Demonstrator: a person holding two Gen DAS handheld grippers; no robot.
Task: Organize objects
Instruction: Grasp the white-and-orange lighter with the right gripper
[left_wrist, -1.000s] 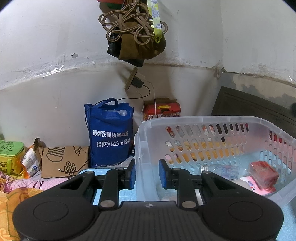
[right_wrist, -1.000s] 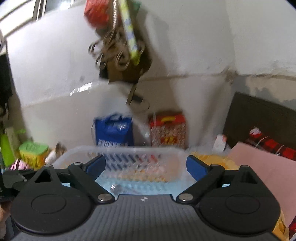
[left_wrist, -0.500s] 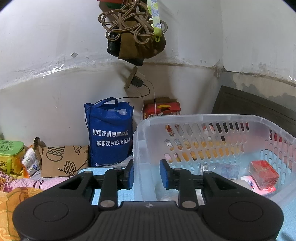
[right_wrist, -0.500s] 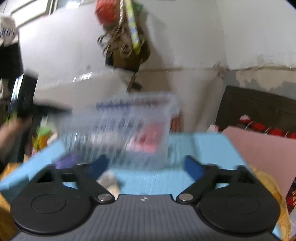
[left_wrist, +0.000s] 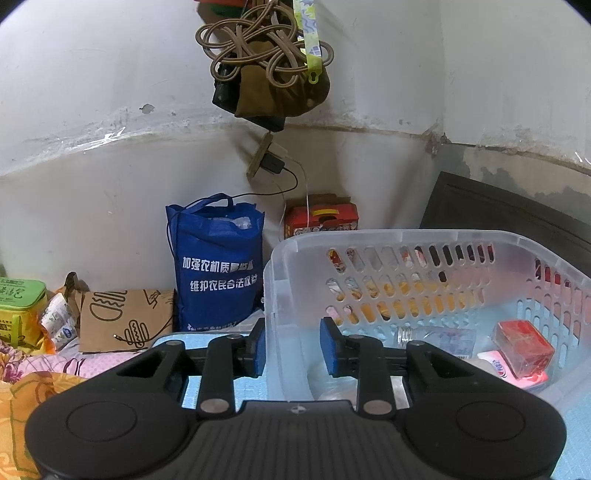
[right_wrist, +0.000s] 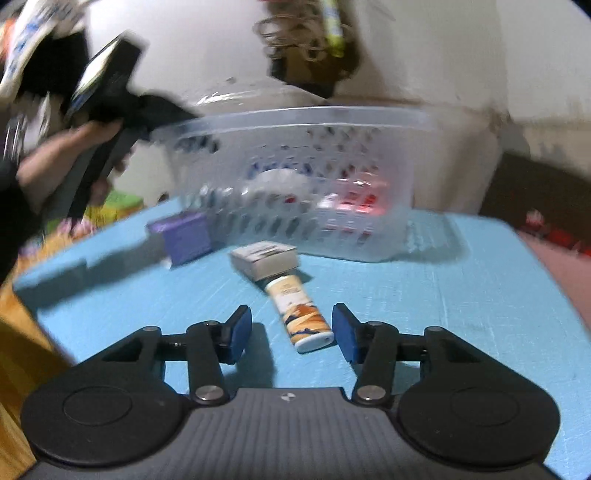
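My left gripper (left_wrist: 291, 345) has its jaws on either side of the left rim of a translucent plastic basket (left_wrist: 406, 240), pads close to the wall. Inside the basket lie a red box (left_wrist: 524, 347), a pink packet (left_wrist: 498, 365) and a clear wrapped item (left_wrist: 439, 338). My right gripper (right_wrist: 291, 334) is open and empty, low over the blue table (right_wrist: 461, 314). A cream and orange tube (right_wrist: 299, 314) lies between its fingertips, nearer the right one. A grey box (right_wrist: 264, 258) and a purple box (right_wrist: 186, 238) lie in front of the basket (right_wrist: 314, 177).
A blue tote bag (left_wrist: 216, 262), a brown paper bag (left_wrist: 125, 319), a green box (left_wrist: 18, 306) and a red carton (left_wrist: 321, 216) stand by the wall. Cords and a pouch (left_wrist: 266, 59) hang above. The left hand and gripper (right_wrist: 92, 122) show at the left.
My right gripper has swung down from the basket's top to the table, and its jaws have narrowed around the tube. The left gripper has stayed at the basket rim.
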